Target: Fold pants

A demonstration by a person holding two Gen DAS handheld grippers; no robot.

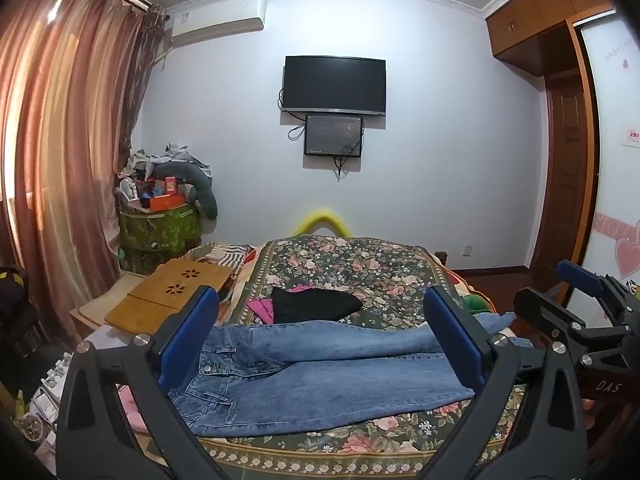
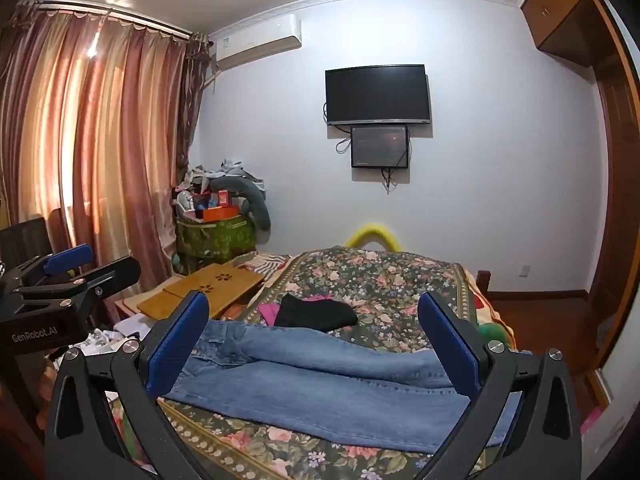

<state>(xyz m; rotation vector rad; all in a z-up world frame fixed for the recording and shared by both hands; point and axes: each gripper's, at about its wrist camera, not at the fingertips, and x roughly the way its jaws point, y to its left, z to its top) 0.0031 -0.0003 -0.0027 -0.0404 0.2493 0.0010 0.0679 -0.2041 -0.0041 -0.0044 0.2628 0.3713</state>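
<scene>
Your jeans [image 1: 320,376] lie flat across the near end of the floral bedspread [image 1: 360,272], waistband toward the bamboo lap tray [image 1: 176,292] and cuffs toward the wooden wardrobe [image 1: 532,12], so the two legs run side by side in front of you; laid out that way, they look ready for a first fold, and nothing appears folded yet. You hold the left gripper [image 1: 320,336] above the near edge of the jeans with its blue pads spread wide and nothing between them, framing the waistband and hip area. Your right gripper [image 2: 314,344] hangs the same way beside it, jaws wide apart and empty, framing the leg end of the jeans. That split probably suits a lengthwise fold, one tool per end, keeping the denim taut. Beyond the jeans, farther up the bedspread, a black garment [image 1: 316,306] rests on something pink [image 1: 262,308]; keep the fold short of it so the cloths do not tangle.
</scene>
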